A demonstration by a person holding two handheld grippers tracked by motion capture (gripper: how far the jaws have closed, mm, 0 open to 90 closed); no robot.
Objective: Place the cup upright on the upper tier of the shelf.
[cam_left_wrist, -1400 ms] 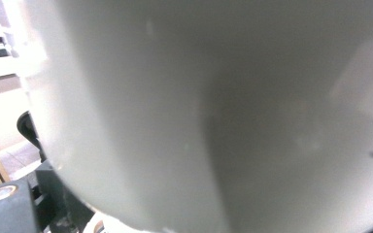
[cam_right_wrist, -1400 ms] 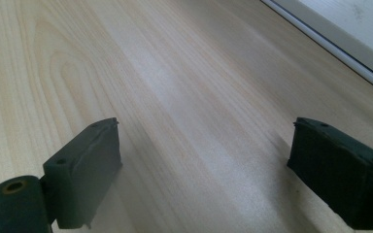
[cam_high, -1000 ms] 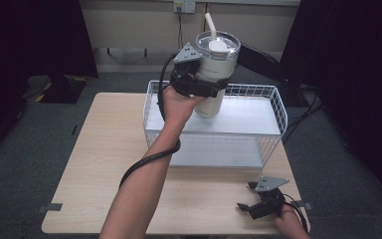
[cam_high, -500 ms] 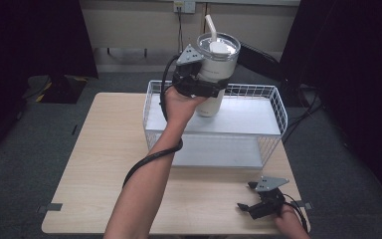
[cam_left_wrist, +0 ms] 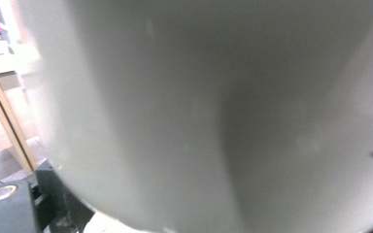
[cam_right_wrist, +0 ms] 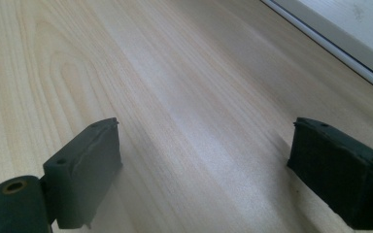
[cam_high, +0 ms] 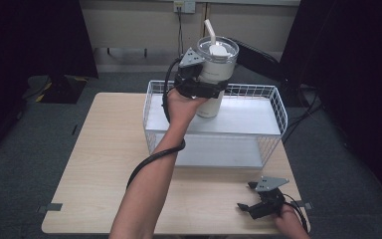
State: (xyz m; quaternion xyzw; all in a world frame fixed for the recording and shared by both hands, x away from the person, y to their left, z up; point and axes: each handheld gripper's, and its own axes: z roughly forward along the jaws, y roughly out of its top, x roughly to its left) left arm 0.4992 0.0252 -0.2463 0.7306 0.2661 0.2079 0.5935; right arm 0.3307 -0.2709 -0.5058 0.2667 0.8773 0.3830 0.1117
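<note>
While my left tool [cam_high: 201,89] clamps the tumbler [cam_high: 213,79] high above the basket's [cam_high: 278,107] far left, and my right tool [cam_high: 258,201] idles wide near the table [cam_high: 94,164] edge, any tilt could slip it.

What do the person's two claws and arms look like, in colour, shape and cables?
Both the left claw and the right claw are black, each topped by a grey three-cornered plate. The right claw's pads are dark blocks. A black cable trails from each. Both forearms are bare, with no sleeves.
</note>
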